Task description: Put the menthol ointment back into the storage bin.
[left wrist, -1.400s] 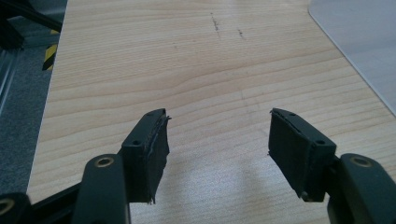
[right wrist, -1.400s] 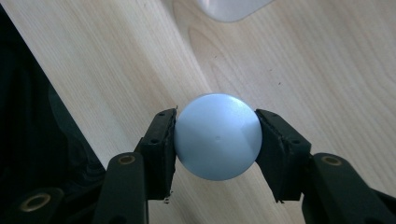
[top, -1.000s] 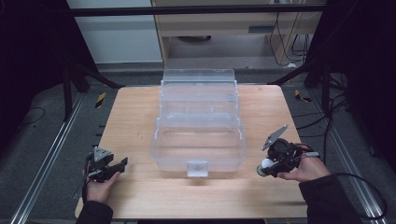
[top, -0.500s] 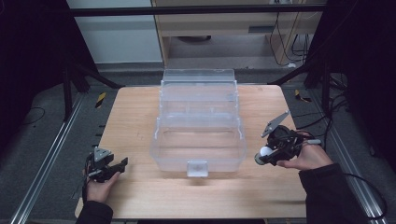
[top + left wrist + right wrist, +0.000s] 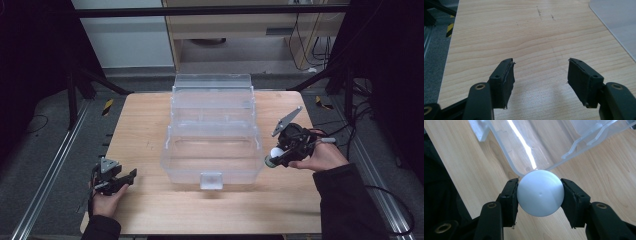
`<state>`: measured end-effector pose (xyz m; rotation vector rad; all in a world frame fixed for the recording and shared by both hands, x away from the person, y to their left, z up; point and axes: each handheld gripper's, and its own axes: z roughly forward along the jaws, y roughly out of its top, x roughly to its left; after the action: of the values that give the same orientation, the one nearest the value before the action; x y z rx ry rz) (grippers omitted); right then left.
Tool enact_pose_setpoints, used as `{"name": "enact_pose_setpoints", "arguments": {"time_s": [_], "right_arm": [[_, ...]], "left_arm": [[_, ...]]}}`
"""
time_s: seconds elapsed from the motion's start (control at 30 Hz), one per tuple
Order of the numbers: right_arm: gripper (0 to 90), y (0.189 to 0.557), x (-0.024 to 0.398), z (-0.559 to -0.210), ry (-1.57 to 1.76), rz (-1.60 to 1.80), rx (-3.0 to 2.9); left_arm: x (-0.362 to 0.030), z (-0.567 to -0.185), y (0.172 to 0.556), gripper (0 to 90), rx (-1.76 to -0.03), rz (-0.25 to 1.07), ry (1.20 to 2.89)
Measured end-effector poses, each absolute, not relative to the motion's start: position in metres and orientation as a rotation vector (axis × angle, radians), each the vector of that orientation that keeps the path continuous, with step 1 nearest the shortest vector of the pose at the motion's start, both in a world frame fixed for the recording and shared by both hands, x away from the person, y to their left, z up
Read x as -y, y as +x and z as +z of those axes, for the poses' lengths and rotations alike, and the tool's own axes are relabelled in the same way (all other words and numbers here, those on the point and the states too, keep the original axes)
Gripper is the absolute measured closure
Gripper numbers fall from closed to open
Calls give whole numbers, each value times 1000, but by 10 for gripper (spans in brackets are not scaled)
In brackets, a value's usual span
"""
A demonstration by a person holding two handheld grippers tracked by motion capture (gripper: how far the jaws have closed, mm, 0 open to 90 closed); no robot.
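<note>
A clear plastic tiered organizer box (image 5: pixel 212 135) stands open in the middle of the wooden table (image 5: pixel 145 125). My right gripper (image 5: pixel 272 159) hovers just off the box's right side, shut on a white ball (image 5: pixel 275 152). In the right gripper view the white ball (image 5: pixel 540 192) sits squeezed between both black pads, with the box's clear rim (image 5: pixel 524 147) just beyond it. My left gripper (image 5: pixel 125 178) rests near the table's front left corner. The left gripper view shows its jaws (image 5: pixel 540 75) wide open over bare wood, nothing between them.
The box's front latch (image 5: pixel 211 180) faces the table's front edge. A corner of the clear box (image 5: pixel 616 22) shows at the upper right of the left gripper view. Metal rails (image 5: pixel 50 165) and dark floor flank the table; cables (image 5: pixel 360 107) lie at the right.
My right gripper has risen and moved slightly toward the far side with the white ball still in it. The left gripper has stayed where it was.
</note>
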<state>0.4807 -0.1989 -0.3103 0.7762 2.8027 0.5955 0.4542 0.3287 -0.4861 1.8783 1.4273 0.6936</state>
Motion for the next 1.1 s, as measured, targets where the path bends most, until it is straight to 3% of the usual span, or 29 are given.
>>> {"name": "enact_pose_setpoints", "arguments": {"time_s": [0.6,1.1], "right_arm": [[506,506,164,-314,734,654,-2809],[506,519,144,-343,711,653,-2826]], "left_arm": [[-328,-486,455,377,-1425,691,1875],[-327,-486,455,378,-1424,690,1875]]}}
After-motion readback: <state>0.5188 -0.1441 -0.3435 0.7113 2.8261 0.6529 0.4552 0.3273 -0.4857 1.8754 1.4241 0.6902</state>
